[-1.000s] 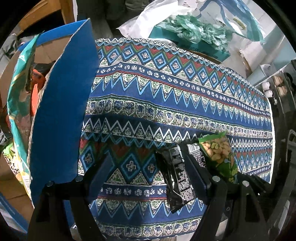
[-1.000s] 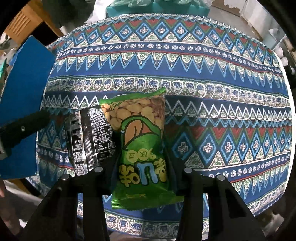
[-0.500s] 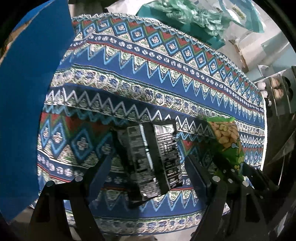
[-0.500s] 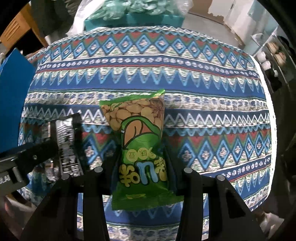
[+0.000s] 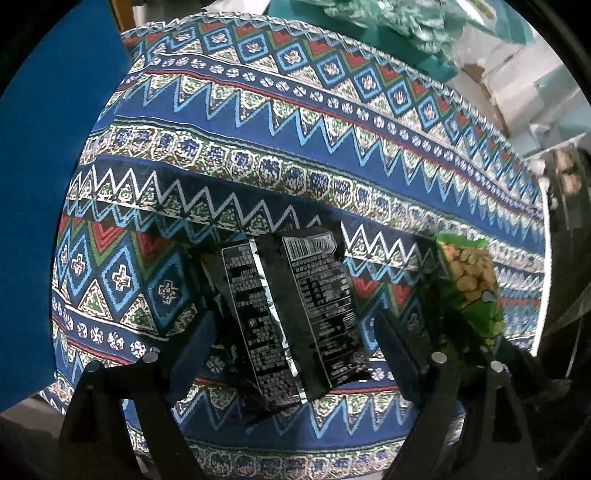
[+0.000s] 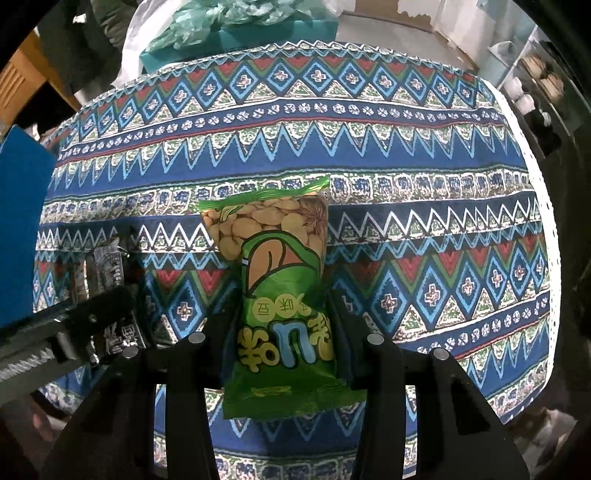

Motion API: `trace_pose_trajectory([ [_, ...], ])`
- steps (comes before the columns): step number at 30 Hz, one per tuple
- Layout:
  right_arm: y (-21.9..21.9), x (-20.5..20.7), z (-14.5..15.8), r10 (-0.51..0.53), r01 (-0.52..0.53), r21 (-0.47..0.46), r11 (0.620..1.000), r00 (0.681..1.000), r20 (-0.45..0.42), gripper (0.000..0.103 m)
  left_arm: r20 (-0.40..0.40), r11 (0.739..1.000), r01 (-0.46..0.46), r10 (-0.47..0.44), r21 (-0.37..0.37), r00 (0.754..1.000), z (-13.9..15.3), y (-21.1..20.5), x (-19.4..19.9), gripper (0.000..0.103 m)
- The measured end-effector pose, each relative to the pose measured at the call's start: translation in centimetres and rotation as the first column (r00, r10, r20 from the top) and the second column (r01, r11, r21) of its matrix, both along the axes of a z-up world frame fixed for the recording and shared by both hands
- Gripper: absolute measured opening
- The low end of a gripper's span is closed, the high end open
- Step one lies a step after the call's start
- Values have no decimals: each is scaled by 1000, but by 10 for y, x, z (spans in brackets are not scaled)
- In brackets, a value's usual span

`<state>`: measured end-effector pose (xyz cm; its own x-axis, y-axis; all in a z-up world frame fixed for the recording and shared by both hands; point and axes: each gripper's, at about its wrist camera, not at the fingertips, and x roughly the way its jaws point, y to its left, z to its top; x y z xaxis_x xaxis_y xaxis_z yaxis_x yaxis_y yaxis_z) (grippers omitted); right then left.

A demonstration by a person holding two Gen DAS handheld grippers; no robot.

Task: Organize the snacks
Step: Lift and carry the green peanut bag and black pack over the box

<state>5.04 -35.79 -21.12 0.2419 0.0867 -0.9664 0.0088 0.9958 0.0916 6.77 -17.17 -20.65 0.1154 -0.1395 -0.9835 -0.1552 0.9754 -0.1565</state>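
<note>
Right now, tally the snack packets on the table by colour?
Black packet: 1, between the fingers of the left gripper
Green packet: 1, clamped in the right gripper
Total: 2, both over the patterned tablecloth

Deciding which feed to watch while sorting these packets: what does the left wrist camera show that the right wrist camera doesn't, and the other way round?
Only the left wrist view shows the printed back of the black snack packet in full, lying between the open fingers of the left gripper. Only the right wrist view shows the whole front of the green peanut packet, gripped by the right gripper, and the left gripper from the side. Both show both packets, the patterned tablecloth, the blue board at left and the teal box beyond the table.
</note>
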Motion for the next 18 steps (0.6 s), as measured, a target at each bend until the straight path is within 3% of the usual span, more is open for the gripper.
trace_pose_trajectory([
  [8,0,-4,0,4,-4,-5,1000,1000,0,43,-1,999,43,-43,8,999,-12,-16,0,91],
  [9,0,-3,-2,4,-4,-6,1000,1000,1,43,9,999,51,-51,9,999,-12,-18,1,89],
  [10,3,-4,-1,4,-4,-6,1000,1000,2,43,24,998,62,-63,20,998,-11,-19,0,78],
  [12,9,-6,2,5,-5,-7,1000,1000,8,43,38,996,88,-88,13,995,-11,-24,0,65],
  [18,16,-7,19,15,-14,-15,1000,999,32,42,57,994,110,-109,-15,992,-6,-23,-2,65],
])
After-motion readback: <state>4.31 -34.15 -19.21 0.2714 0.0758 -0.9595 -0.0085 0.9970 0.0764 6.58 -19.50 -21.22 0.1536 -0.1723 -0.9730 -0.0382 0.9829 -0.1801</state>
